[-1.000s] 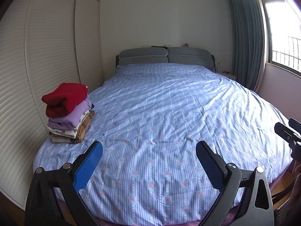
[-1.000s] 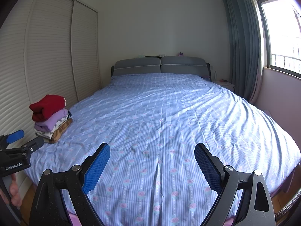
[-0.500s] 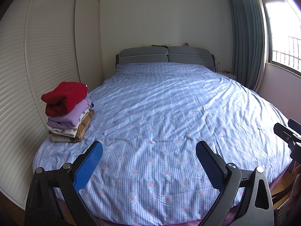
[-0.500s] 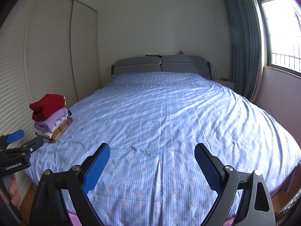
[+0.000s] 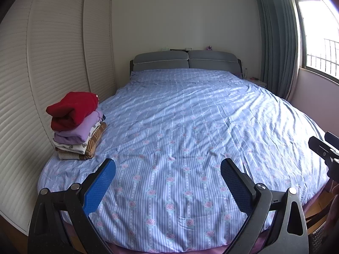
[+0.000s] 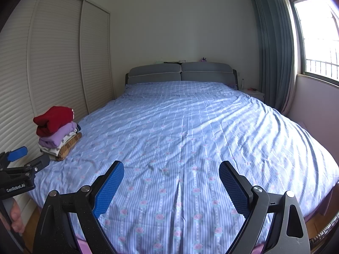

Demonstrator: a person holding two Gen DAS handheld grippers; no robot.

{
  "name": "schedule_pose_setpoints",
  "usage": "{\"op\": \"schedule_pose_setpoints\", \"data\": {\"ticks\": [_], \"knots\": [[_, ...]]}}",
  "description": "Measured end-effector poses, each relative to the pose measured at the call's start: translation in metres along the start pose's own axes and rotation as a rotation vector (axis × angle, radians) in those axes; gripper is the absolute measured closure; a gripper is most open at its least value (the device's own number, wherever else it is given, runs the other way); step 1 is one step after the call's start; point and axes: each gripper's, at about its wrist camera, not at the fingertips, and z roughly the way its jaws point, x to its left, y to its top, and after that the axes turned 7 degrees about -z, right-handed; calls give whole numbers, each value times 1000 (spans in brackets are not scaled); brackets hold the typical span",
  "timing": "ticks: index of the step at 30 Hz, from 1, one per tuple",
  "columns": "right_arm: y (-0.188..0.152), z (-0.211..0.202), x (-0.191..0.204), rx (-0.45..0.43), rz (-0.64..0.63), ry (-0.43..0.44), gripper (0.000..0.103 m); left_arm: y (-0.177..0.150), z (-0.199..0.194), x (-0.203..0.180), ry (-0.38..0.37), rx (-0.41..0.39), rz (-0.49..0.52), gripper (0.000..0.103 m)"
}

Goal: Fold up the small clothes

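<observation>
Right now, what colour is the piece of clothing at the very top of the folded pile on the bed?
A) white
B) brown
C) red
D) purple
C: the red garment sits on top of the pile of folded clothes, with the purple one under it, then a pale printed one and a brown patterned one lowest, all on the blue striped bedspread.

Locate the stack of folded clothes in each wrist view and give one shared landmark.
Left wrist view: stack of folded clothes at mid-left, on the bed's left edge.
Right wrist view: stack farther left, smaller, same bed edge.
Shared landmark: grey headboard at the far end.
</observation>
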Motion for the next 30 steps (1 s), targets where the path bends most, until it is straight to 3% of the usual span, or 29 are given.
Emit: {"op": "schedule_pose_setpoints", "data": {"ticks": [30], "knots": [[-3, 3, 1, 16, 6, 8, 11, 0, 1, 1, -16, 5, -7, 2]]}}
